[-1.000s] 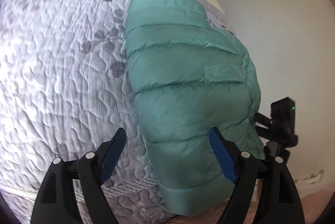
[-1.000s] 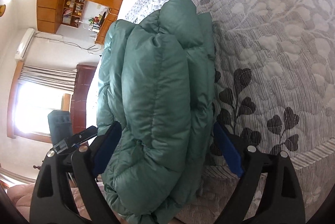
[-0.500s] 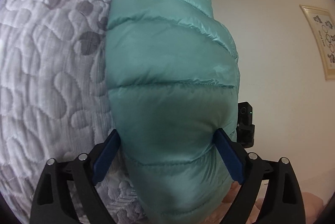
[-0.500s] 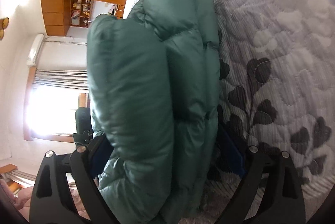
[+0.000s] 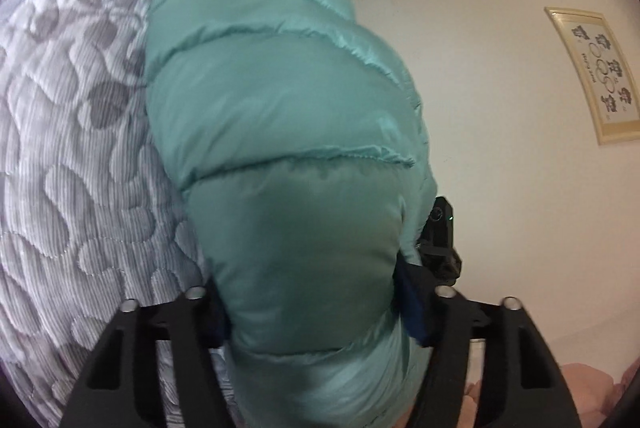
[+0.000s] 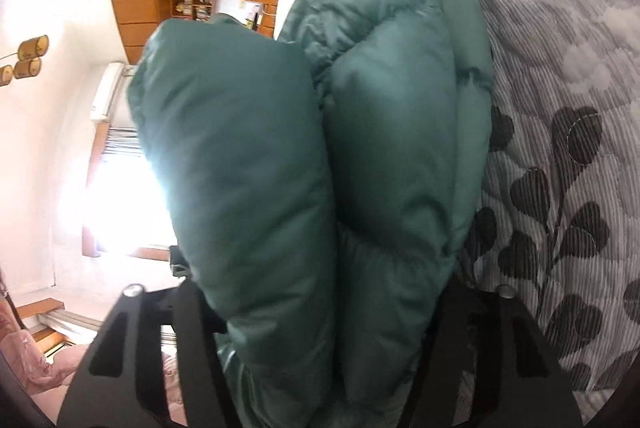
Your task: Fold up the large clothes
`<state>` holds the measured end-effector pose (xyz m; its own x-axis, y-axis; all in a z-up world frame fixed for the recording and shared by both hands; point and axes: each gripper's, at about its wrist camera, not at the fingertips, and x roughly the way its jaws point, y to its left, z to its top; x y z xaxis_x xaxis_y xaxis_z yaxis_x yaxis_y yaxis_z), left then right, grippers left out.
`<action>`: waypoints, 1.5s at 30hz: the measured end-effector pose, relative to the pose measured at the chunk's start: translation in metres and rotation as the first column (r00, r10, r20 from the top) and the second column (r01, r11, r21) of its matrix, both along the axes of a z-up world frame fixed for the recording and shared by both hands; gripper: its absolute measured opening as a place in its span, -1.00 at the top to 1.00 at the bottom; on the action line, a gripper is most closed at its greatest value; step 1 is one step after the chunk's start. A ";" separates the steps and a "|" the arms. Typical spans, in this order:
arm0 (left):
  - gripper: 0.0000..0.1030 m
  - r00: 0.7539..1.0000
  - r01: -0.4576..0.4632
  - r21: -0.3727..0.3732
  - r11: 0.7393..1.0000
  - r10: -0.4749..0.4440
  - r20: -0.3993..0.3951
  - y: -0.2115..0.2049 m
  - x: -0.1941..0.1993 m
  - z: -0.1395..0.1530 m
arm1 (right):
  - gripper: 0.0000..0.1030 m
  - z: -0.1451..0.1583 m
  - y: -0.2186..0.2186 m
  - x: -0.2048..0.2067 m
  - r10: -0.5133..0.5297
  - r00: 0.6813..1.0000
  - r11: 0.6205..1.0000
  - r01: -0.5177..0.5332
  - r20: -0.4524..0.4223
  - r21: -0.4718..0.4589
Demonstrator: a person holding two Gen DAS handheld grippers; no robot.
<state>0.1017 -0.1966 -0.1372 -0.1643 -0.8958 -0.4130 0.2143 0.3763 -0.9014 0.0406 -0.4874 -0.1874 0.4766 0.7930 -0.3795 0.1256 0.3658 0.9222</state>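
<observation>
Glossy quilted puffer jacket (image 5: 280, 131); matt stitched cloth bedspread (image 5: 60, 147).

Left gripper (image 5: 316, 312) and right gripper (image 6: 328, 312) — jaws just closed, gripping.

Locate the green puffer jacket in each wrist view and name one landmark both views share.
Left wrist: the green puffer jacket fills the centre, top edge to bottom, its near end between the left gripper fingers.
Right wrist: the jacket bulges in thick folds through the centre, between the right gripper fingers.
Shared landmark: the grey leaf-patterned quilt under the jacket.
</observation>
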 end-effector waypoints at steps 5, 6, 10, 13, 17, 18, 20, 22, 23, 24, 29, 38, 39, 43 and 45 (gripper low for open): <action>-0.05 0.998 -0.015 -0.025 1.000 0.016 0.055 0.002 -0.011 0.027 | 0.10 0.032 -0.003 -0.005 0.008 0.998 0.998 -0.004 0.063 -0.062; -0.05 0.998 -0.018 -0.031 0.999 0.020 0.063 0.000 -0.012 0.032 | 0.10 0.039 -0.002 -0.004 0.010 0.997 0.997 -0.005 0.077 -0.073; -0.05 0.992 -0.034 -0.050 0.998 0.040 0.123 -0.001 -0.007 0.057 | 0.10 0.068 -0.002 0.006 0.036 0.989 0.992 -0.018 0.140 -0.123; -0.05 0.982 -0.052 -0.058 0.997 0.061 0.178 -0.002 0.008 0.078 | 0.10 0.088 0.001 0.030 0.061 0.981 0.988 -0.033 0.185 -0.153; -0.06 0.966 -0.096 -0.052 0.994 0.106 0.236 -0.003 0.036 0.095 | 0.10 0.108 0.007 0.077 0.096 0.970 0.979 -0.052 0.225 -0.197; -0.06 0.960 -0.114 -0.051 0.992 0.123 0.252 0.000 0.054 0.101 | 0.10 0.110 0.008 0.086 0.102 0.968 0.979 -0.056 0.229 -0.198; -0.06 0.951 -0.138 -0.051 0.989 0.146 0.273 0.006 0.076 0.106 | 0.10 0.116 0.011 0.111 0.117 0.964 0.976 -0.067 0.239 -0.206; -0.07 0.939 -0.165 -0.044 0.985 0.170 0.299 0.009 0.096 0.110 | 0.10 0.117 0.015 0.131 0.128 0.962 0.974 -0.076 0.241 -0.214; -0.07 0.934 -0.178 -0.040 0.983 0.181 0.307 0.010 0.106 0.112 | 0.10 0.117 0.015 0.137 0.133 0.961 0.973 -0.080 0.241 -0.216; -0.07 0.930 -0.189 -0.037 0.981 0.191 0.314 0.012 0.113 0.111 | 0.10 0.117 0.017 0.149 0.140 0.960 0.972 -0.087 0.242 -0.218; -0.09 0.918 -0.228 -0.009 0.974 0.218 0.332 0.040 0.152 0.102 | 0.10 0.104 0.026 0.191 0.162 0.961 0.969 -0.111 0.225 -0.222; -0.10 0.922 -0.276 0.063 0.959 0.246 0.299 0.068 0.205 0.062 | 0.10 0.054 0.042 0.238 0.184 0.973 0.971 -0.158 0.140 -0.180; -0.10 0.924 -0.280 0.071 0.958 0.248 0.290 0.070 0.207 0.054 | 0.10 0.045 0.042 0.240 0.186 0.975 0.971 -0.164 0.124 -0.172; -0.16 0.935 -0.282 0.114 0.953 0.247 0.254 0.076 0.213 0.025 | 0.08 0.022 0.049 0.249 0.186 0.981 0.972 -0.174 0.063 -0.156; -0.23 0.936 -0.284 0.122 0.951 0.248 0.248 0.081 0.212 0.010 | 0.05 0.012 0.047 0.246 0.173 0.983 0.979 -0.166 0.054 -0.115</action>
<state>0.3135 -0.1151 -0.1274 0.1856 -0.8162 -0.5471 0.2787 0.5777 -0.7672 0.2861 -0.4409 -0.1754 0.3651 0.8195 -0.4417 -0.0045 0.4760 0.8794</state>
